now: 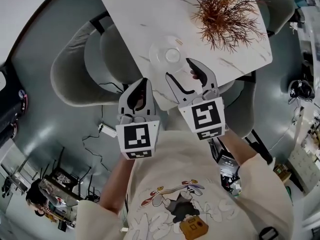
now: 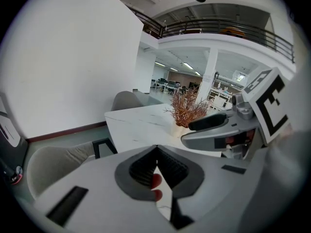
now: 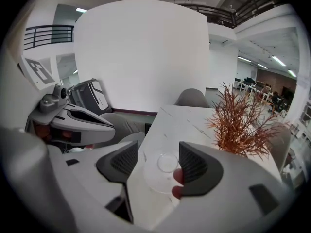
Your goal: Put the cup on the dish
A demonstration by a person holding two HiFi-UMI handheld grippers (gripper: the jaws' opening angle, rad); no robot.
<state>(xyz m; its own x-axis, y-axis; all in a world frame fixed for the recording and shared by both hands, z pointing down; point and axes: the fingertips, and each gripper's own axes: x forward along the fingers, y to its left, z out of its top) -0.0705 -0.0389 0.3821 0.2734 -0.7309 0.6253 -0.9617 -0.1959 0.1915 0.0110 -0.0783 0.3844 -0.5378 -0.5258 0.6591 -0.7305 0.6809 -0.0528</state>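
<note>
A clear glass dish [image 1: 161, 54] lies on the white marble table [image 1: 130, 4] near its front corner. A small clear cup [image 1: 173, 55] appears to stand on it. In the right gripper view the dish [image 3: 154, 181] and cup [image 3: 167, 162] show between the jaws, a little ahead of them. My right gripper [image 1: 178, 68] is open at the table's front edge, its tips just short of the dish, holding nothing. My left gripper [image 1: 144, 82] hangs lower and to the left, off the table edge, its jaws shut on nothing. The left gripper [image 2: 156, 150] view shows its pads meeting.
A dried reddish plant [image 1: 225, 11] stands on the table to the right of the dish. Grey padded chairs [image 1: 75, 69] sit along the table's left side, and another chair [image 1: 275, 4] stands at the right. Cables and a power strip [image 1: 106, 130] lie on the floor.
</note>
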